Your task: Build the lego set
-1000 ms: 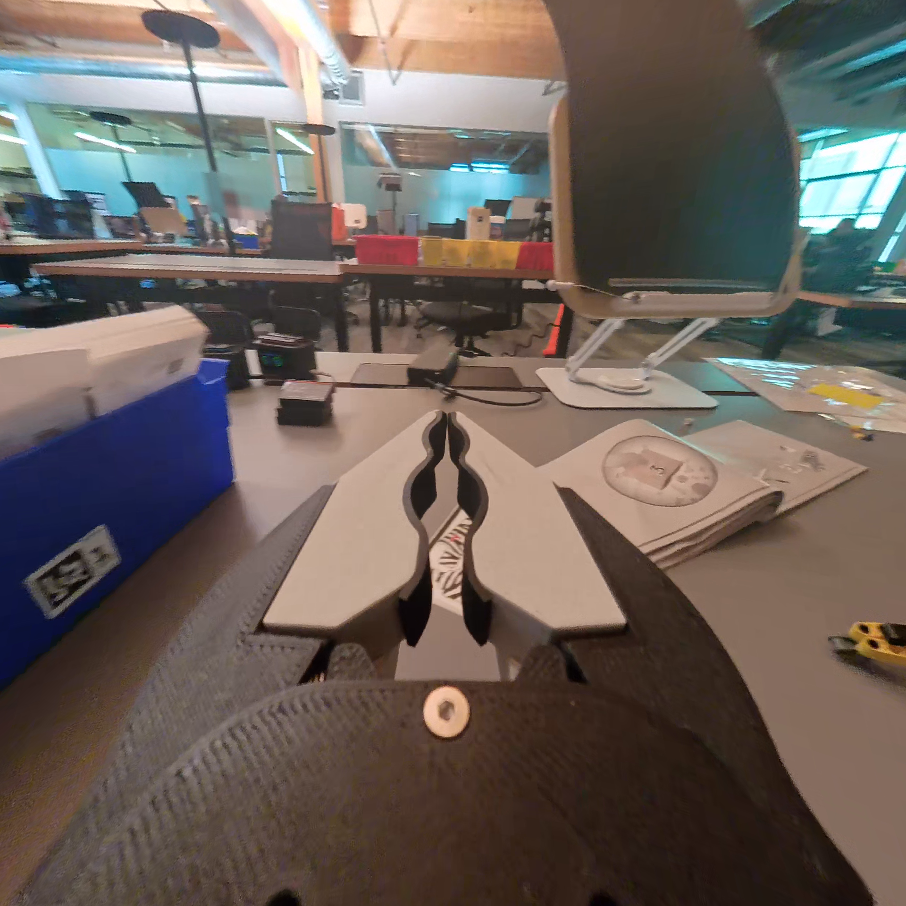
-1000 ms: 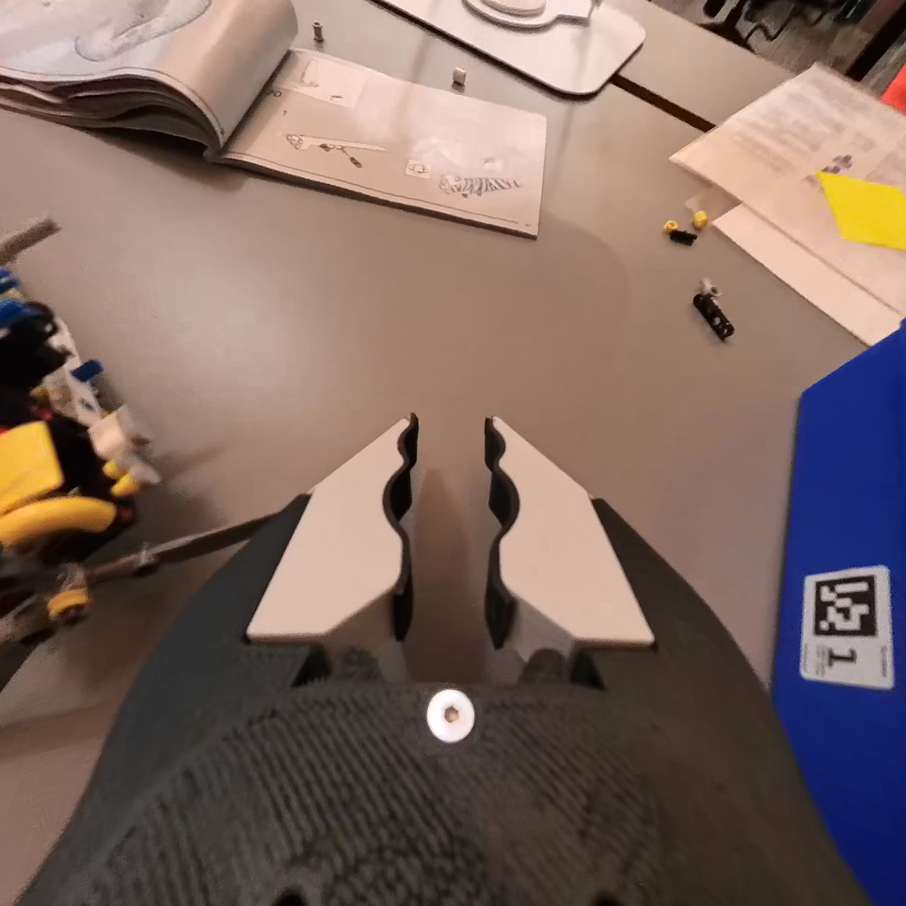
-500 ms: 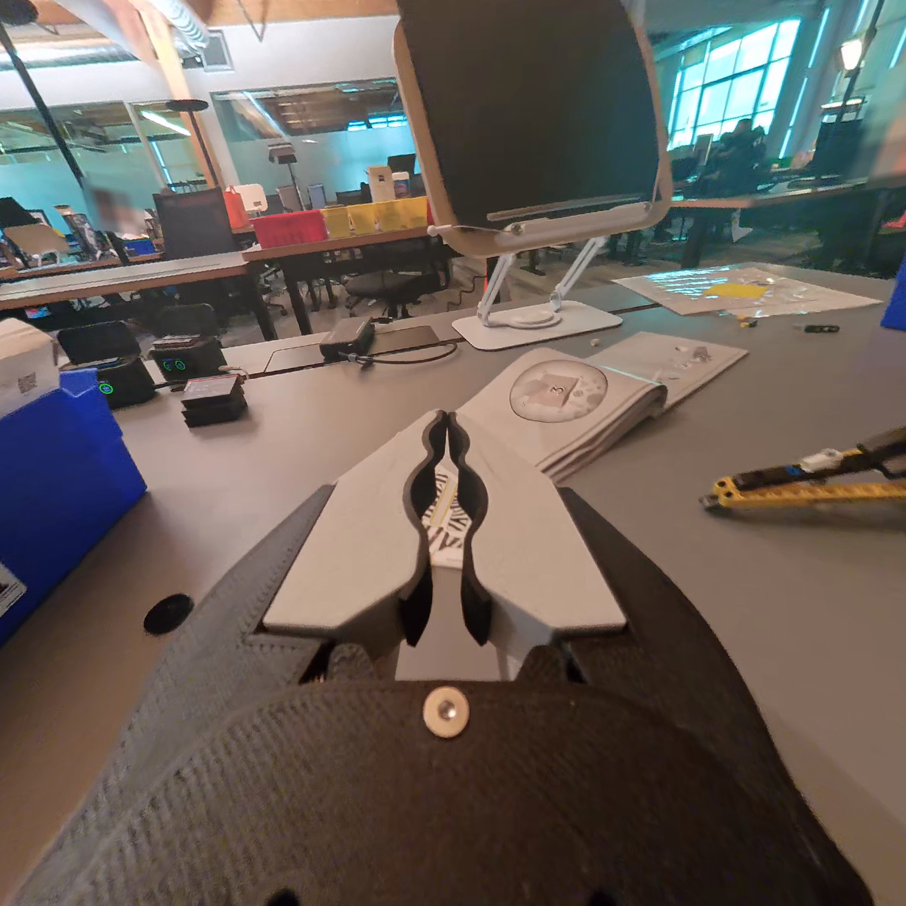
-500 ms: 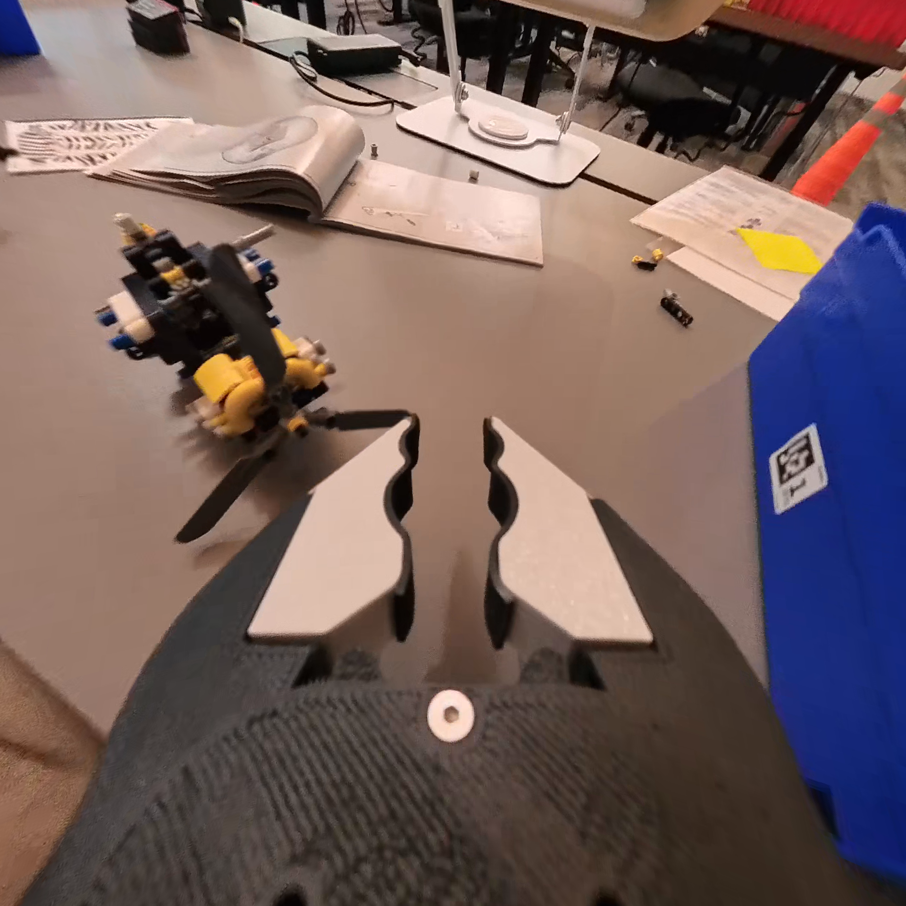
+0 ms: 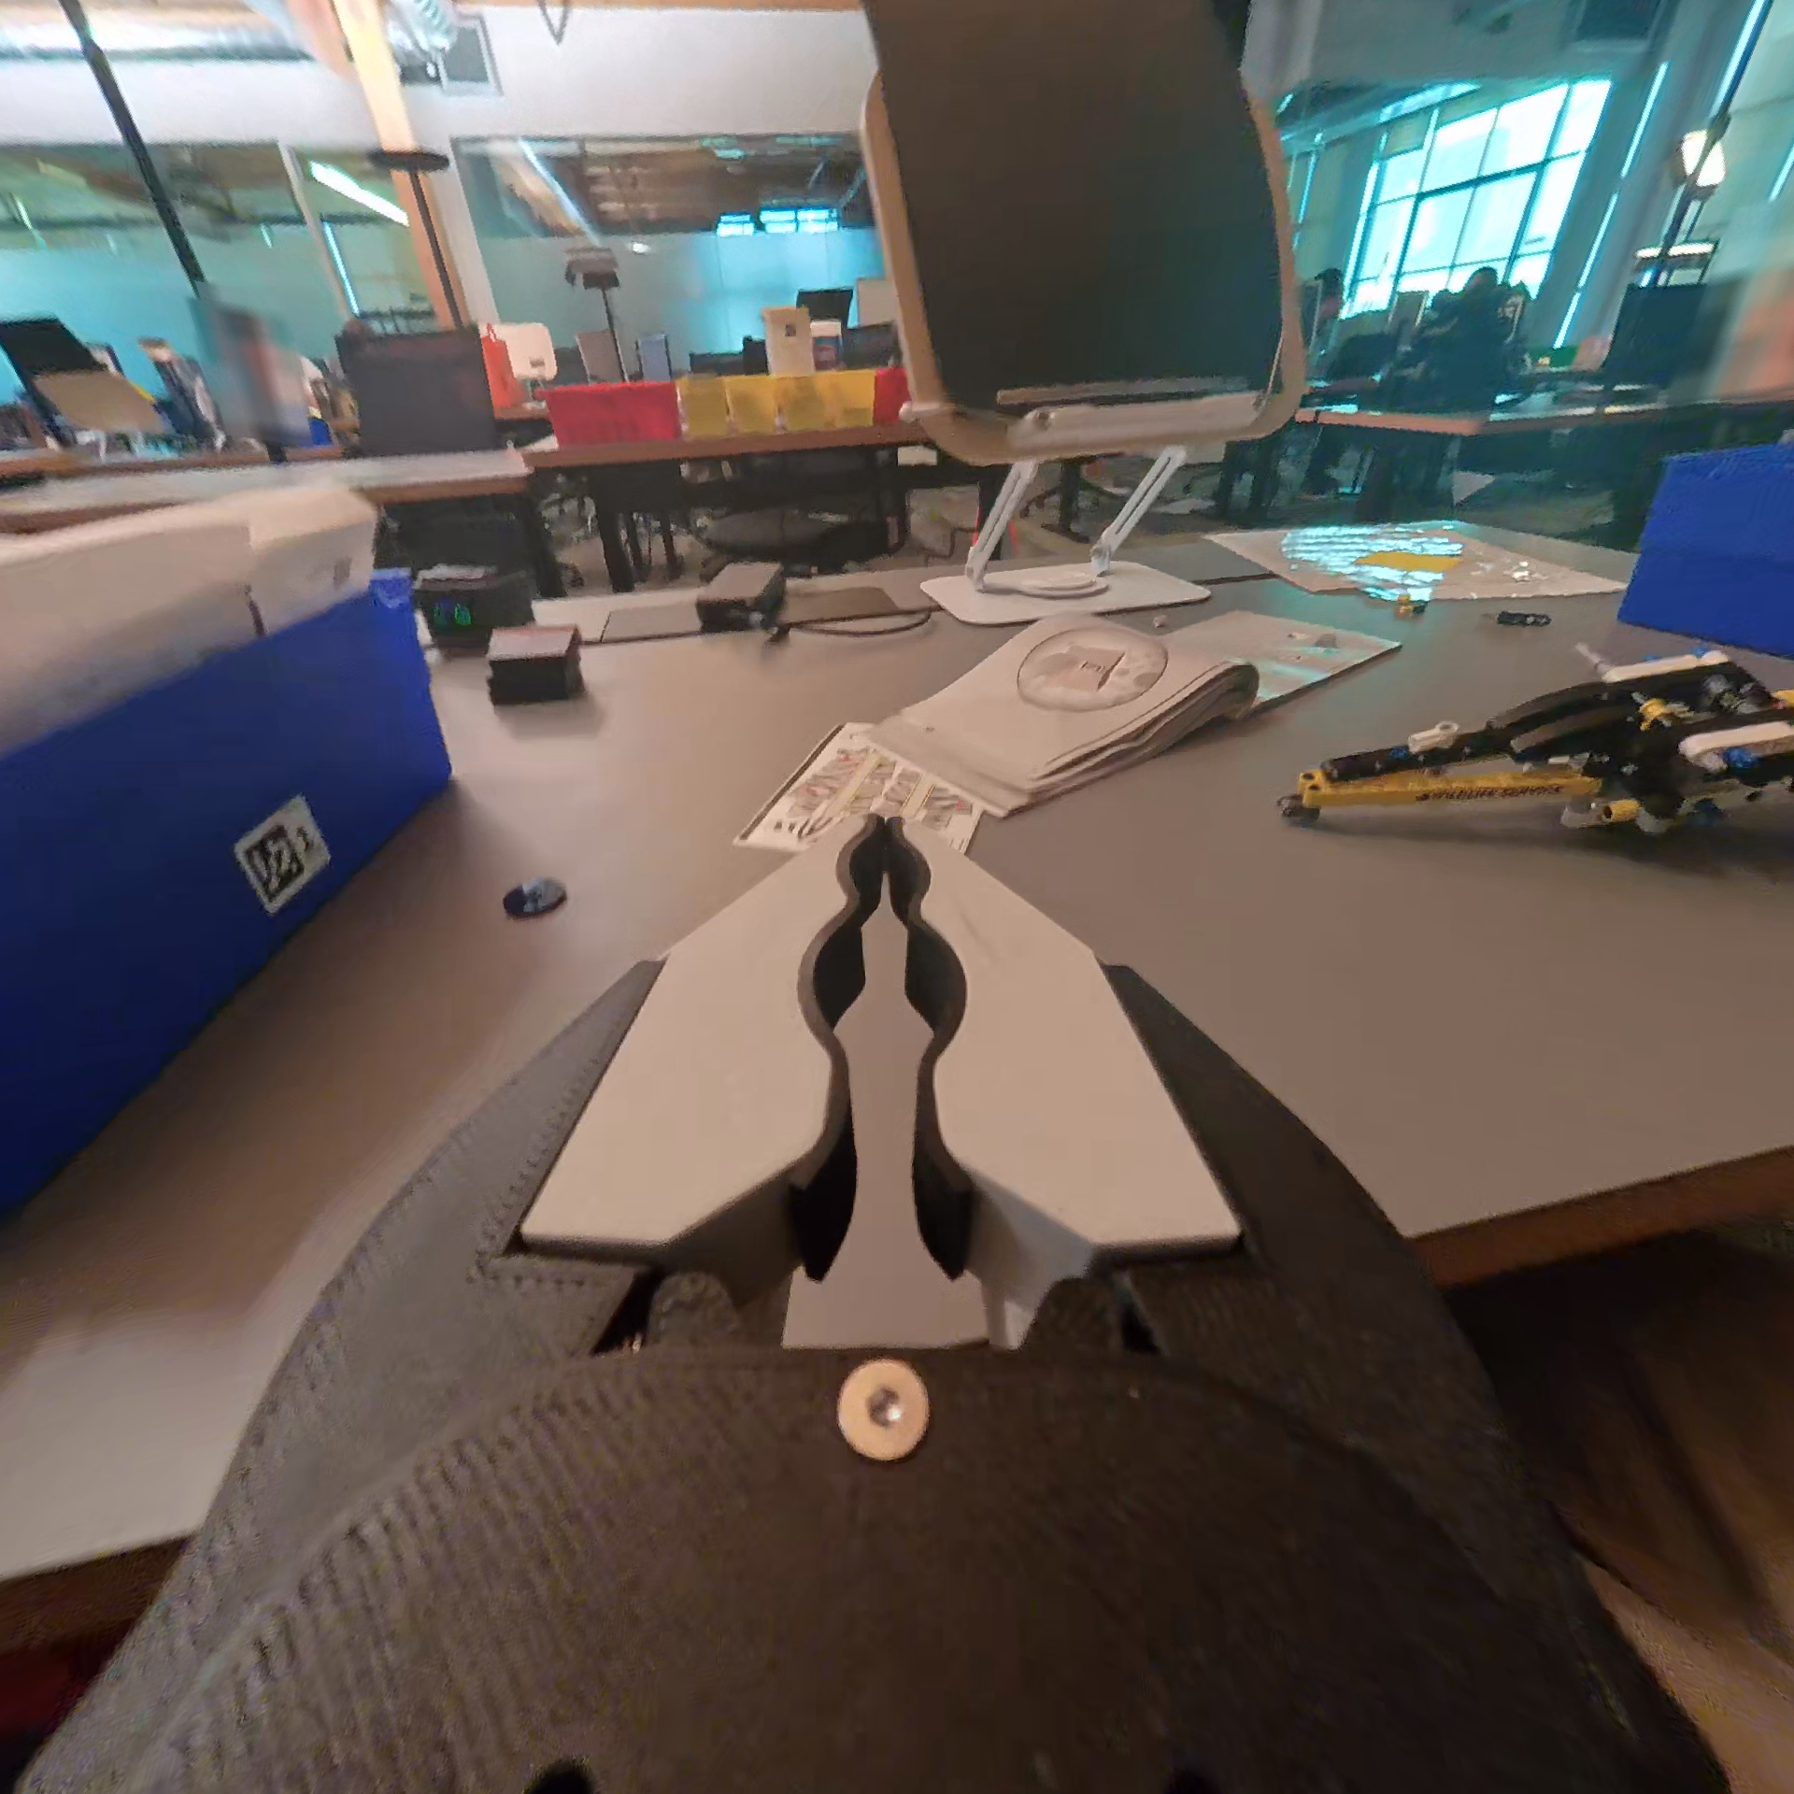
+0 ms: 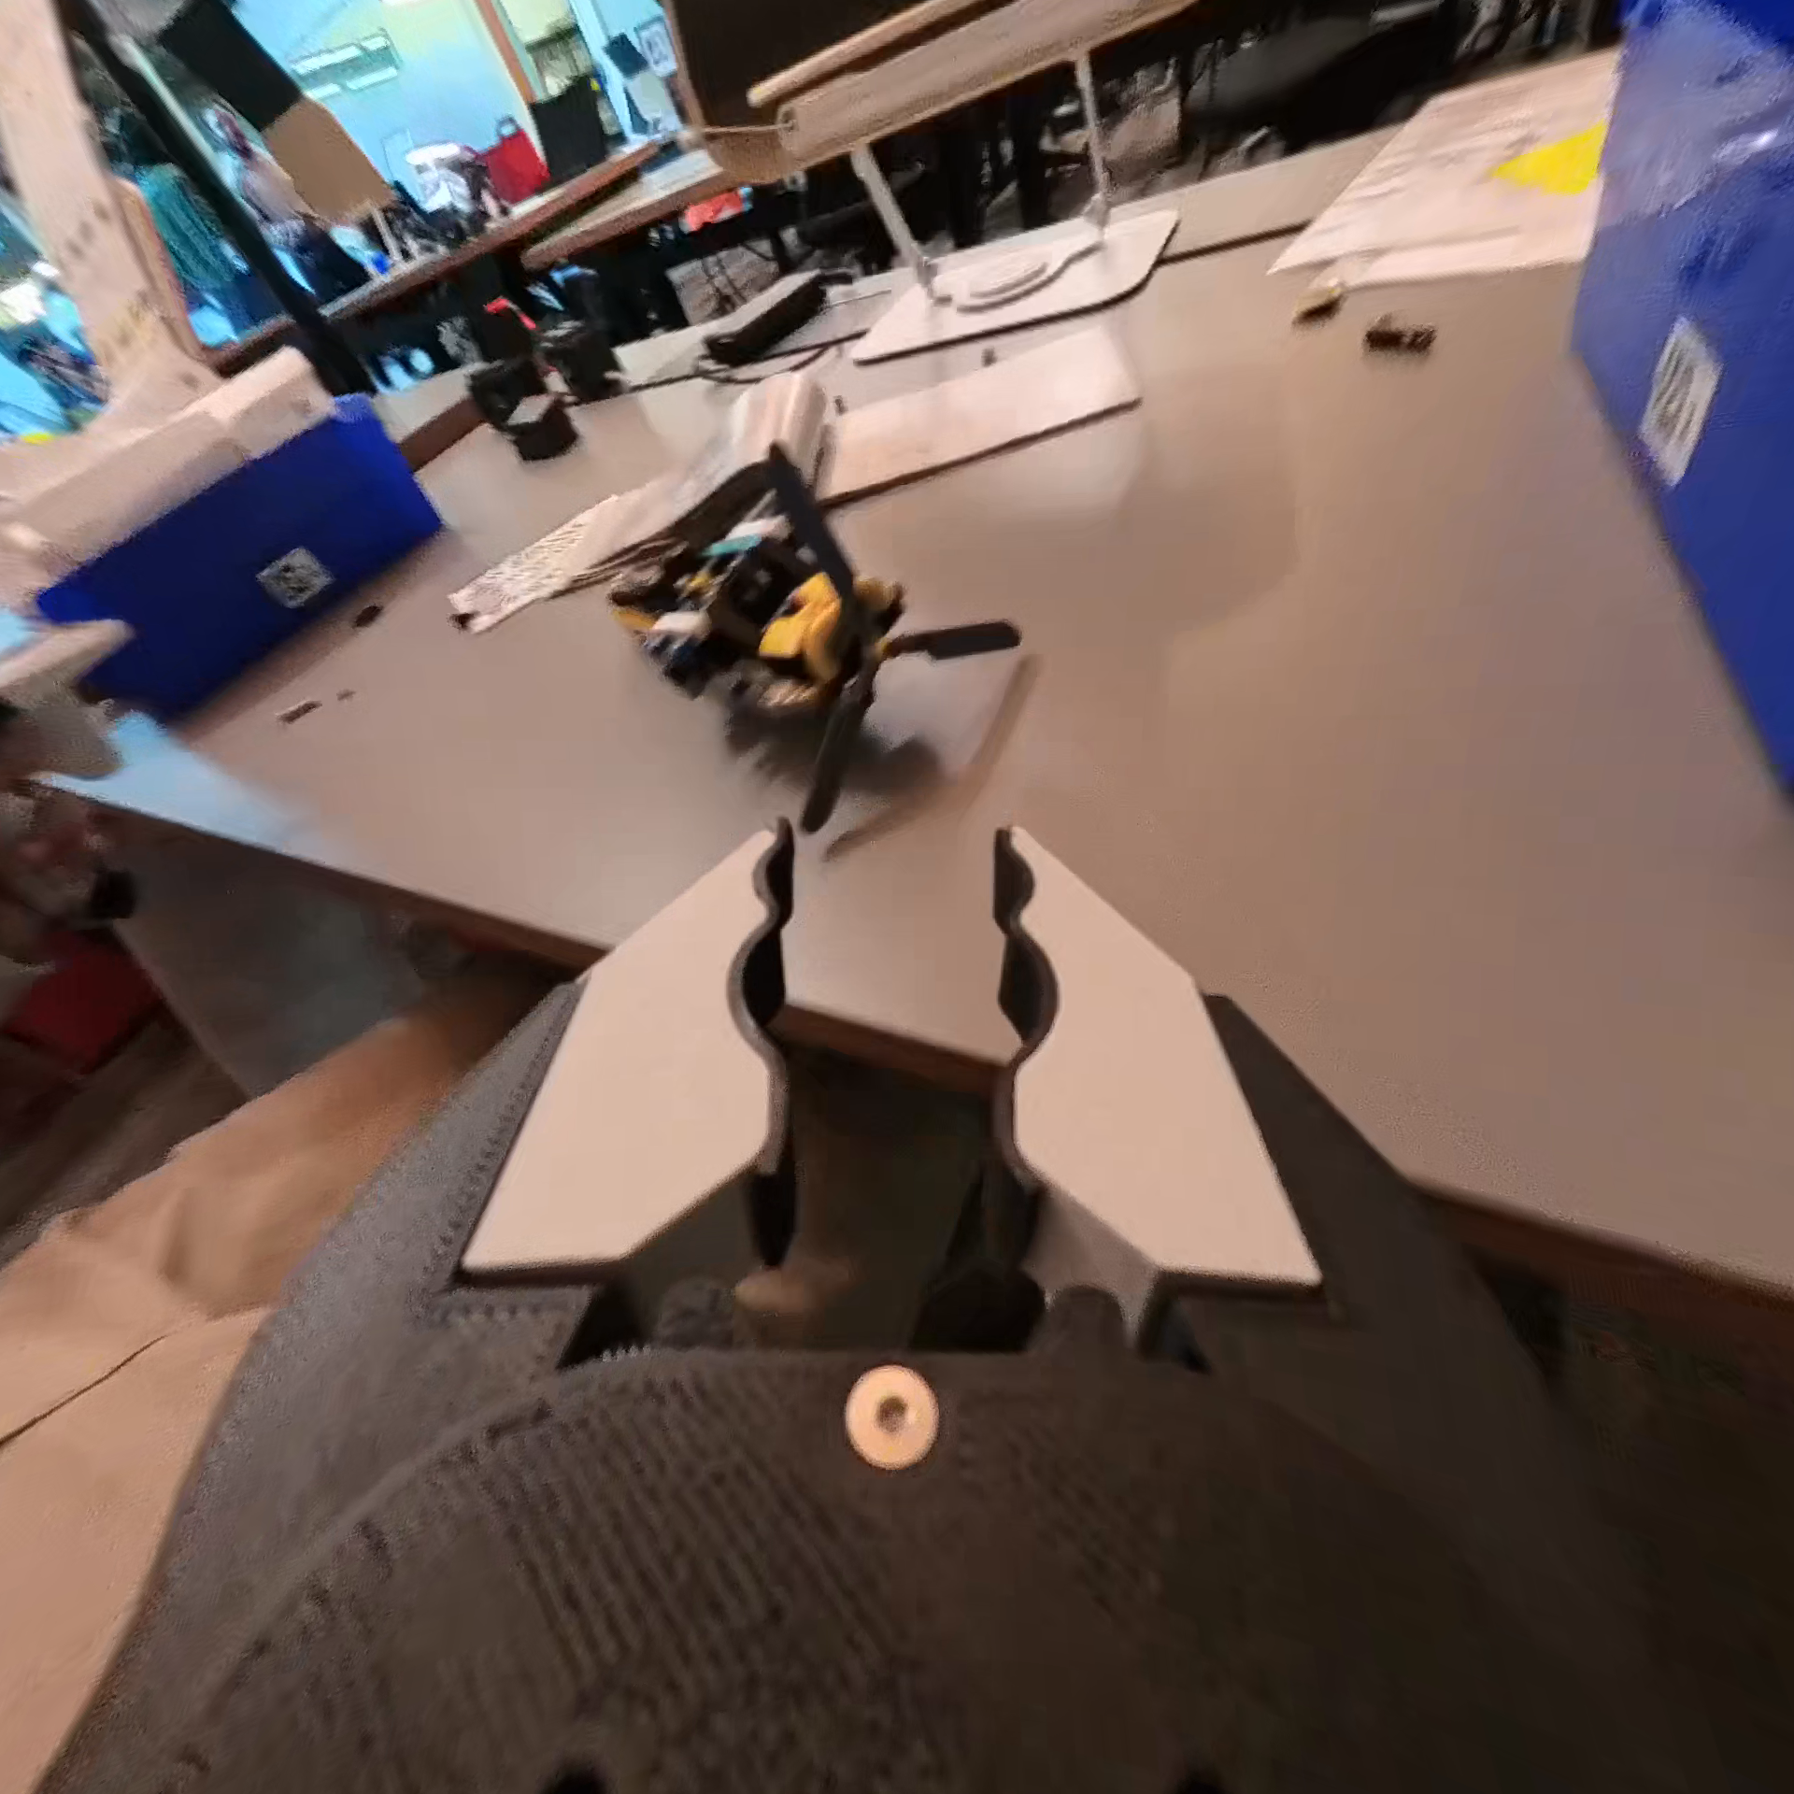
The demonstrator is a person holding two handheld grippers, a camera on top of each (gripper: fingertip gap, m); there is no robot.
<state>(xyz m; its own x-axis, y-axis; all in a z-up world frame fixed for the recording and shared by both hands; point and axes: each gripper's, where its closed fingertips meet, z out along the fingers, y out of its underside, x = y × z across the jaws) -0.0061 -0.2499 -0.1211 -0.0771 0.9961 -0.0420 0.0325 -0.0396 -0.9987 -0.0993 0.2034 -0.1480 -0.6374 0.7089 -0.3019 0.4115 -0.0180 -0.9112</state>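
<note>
Left wrist view takes in a wide grey table running to its near wooden edge. On its left side stands a blue bin with a square tag on its wall; a second blue bin sits at the far right. Behind the middle of the table a tablet stand rises on a pale base. An open instruction booklet lies in front of it, with a sticker sheet just beside its near corner. The lego model, black and yellow with a long yellow beam, rests on the table to the right, well apart from both grippers. The left gripper is clenched with nothing between its fingertips, hovering over the table. In the right wrist view, the right gripper is released and empty, held off the table's near edge, the model lying beyond its tips. A small dark disc lies near the left bin.
</note>
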